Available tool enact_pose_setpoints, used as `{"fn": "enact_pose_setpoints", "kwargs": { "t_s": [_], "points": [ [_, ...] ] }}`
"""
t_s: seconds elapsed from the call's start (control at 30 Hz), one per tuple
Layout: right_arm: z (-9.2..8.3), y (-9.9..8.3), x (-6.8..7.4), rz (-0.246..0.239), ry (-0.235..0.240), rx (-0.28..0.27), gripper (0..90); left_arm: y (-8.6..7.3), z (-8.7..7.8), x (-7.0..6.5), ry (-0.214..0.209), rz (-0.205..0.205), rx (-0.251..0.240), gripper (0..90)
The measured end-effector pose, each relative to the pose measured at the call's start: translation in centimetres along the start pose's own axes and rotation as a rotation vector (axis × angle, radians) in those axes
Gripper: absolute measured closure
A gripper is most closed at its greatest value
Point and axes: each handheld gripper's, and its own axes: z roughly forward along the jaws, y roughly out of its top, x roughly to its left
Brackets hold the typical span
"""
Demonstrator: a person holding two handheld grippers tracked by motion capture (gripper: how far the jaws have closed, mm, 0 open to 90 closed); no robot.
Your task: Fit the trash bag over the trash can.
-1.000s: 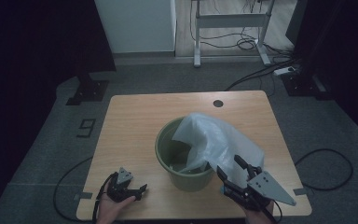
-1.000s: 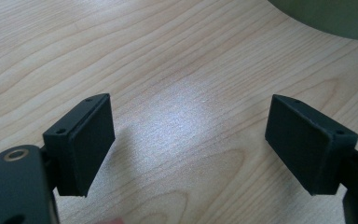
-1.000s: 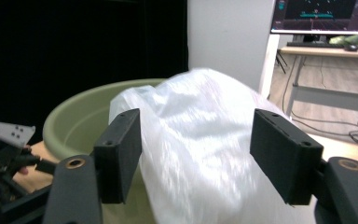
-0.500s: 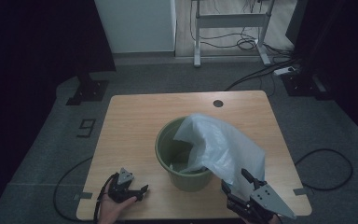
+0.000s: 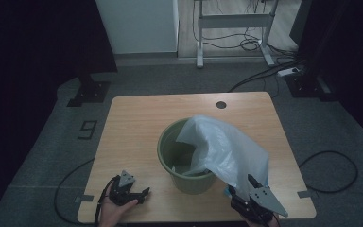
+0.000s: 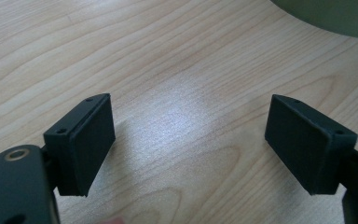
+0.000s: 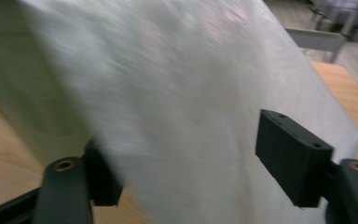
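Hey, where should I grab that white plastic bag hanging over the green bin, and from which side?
Probably the loose lower edge of the plastic bag that drapes outside the green bin, near the table's front right. Come from the right gripper side: the sheet hangs free there, thin enough to pinch, and already lies between its open fingers.

bag (image 5: 227, 153) – draped over bin (image 5: 170, 153) | right gripper (image 5: 251, 189) – at bag's edge

left tongs (image 5: 144, 193) open, right tongs (image 5: 246, 187) closing
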Motion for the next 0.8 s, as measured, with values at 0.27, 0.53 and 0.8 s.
{"fn": "enact_pose_setpoints", "kwargs": {
  "t_s": [0.27,0.53,0.8],
  "points": [
    [0.3,-0.3,-2.2,0.033,-0.046,-0.047,82.6,-0.1,-0.9,0.7,0.002,-0.028,-0.031,15.8],
    [-0.8,3.3,-4.9,0.072,-0.062,-0.189,88.9,0.7,-2.3,0.5,-0.002,-0.074,-0.093,15.4],
    [-1.4,8.0,-5.2,0.076,-0.016,-0.306,88.9,2.1,-4.4,-0.4,0.035,-0.062,-0.156,17.7]
  ]
}}
